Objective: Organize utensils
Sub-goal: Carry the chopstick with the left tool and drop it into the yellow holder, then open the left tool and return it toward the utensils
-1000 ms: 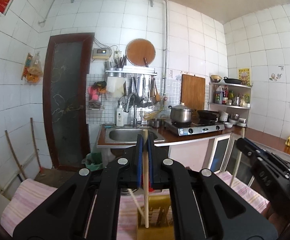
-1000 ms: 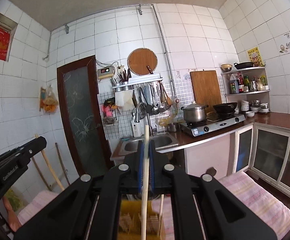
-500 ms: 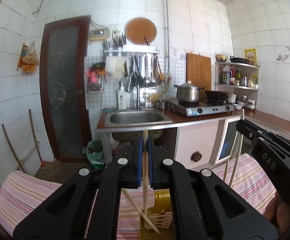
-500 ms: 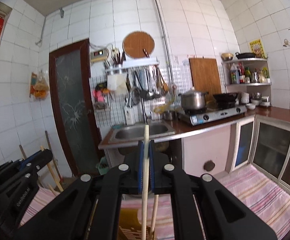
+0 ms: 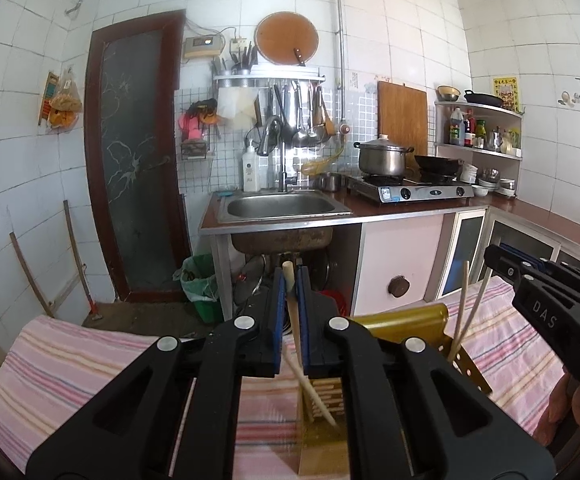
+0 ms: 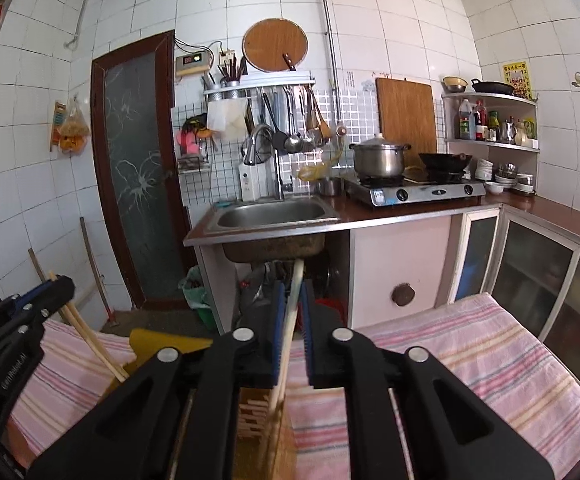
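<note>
My left gripper [image 5: 290,280] is shut on a pale wooden chopstick [image 5: 288,276] that stands nearly upright, its lower end down in a yellow-olive utensil holder [image 5: 402,319] on the striped cloth. Another chopstick lies slanted inside the holder below the jaws. My right gripper [image 6: 292,292] has its jaws opening. A second chopstick [image 6: 294,284] stands loose between them, leaning on the left pad with a gap at the right pad, its foot in the holder [image 6: 161,344]. Each gripper shows at the edge of the other's view: the right gripper [image 5: 498,258] and the left gripper [image 6: 59,284].
A pink striped cloth [image 5: 69,360] covers the table under the holder. Beyond it stand a sink counter [image 5: 281,208], a gas stove with a steel pot [image 5: 382,158], glass-fronted cabinets [image 6: 530,272] on the right, a green bin [image 5: 201,284] and a dark door [image 5: 137,152].
Both grippers have sunk toward the table, lowering their chopsticks into the holder. The right jaws have parted from their chopstick; the left still clamps its own.
</note>
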The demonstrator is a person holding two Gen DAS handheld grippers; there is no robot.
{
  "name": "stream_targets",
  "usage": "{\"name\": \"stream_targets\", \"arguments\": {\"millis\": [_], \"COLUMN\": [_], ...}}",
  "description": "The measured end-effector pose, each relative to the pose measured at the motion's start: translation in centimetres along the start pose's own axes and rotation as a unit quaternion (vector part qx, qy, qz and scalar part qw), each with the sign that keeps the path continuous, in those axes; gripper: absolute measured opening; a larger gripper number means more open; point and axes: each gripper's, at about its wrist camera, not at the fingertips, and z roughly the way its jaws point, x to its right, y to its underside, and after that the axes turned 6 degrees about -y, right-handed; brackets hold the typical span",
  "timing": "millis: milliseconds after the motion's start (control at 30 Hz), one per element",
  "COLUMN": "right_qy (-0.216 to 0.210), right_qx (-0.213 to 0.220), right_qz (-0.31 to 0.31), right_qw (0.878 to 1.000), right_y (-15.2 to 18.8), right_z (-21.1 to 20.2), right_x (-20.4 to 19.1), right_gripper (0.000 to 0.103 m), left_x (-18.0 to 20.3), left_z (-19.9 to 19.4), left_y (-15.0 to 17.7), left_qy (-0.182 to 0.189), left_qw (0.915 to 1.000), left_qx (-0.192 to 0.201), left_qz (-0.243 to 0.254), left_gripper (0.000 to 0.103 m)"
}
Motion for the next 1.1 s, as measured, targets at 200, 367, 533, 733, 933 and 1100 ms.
{"name": "stream_targets", "arguments": {"millis": [200, 367, 533, 733, 933, 1100], "right_qy": [0.005, 0.007, 0.000, -0.010, -0.005, 0.000], "right_qx": [0.006, 0.009, -0.009, -0.038, -0.080, -0.130], "right_qz": [-0.008, -0.021, -0.022, -0.022, -0.010, 0.003], "right_qw": [1.000, 1.000, 1.000, 0.999, 0.997, 0.991], "right_y": [-0.3, 0.2, 2.1, 5.9, 10.6, 14.9], "right_z": [-4.0, -8.0, -11.7, -15.6, -17.1, -16.1], "right_x": [-0.3, -1.2, -1.9, -2.3, -1.8, -1.3], "right_gripper": [0.058, 0.070, 0.077, 0.084, 0.086, 0.086], "left_x": [-1.6, -3.3, -4.8, -6.2, -6.9, -6.9], "left_z": [-3.7, -7.5, -11.3, -14.8, -16.6, -16.0], "left_y": [0.1, 0.7, 2.6, 6.3, 11.2, 14.5], "left_qy": [-0.025, -0.038, -0.047, -0.051, -0.052, -0.053], "left_qw": [0.9997, 0.9993, 0.9987, 0.9978, 0.9949, 0.9906], "left_qx": [0.002, -0.002, -0.016, -0.040, -0.084, -0.124], "left_qz": [-0.003, -0.005, -0.007, -0.014, -0.019, -0.024], "left_gripper": [0.050, 0.074, 0.085, 0.095, 0.097, 0.097]}}
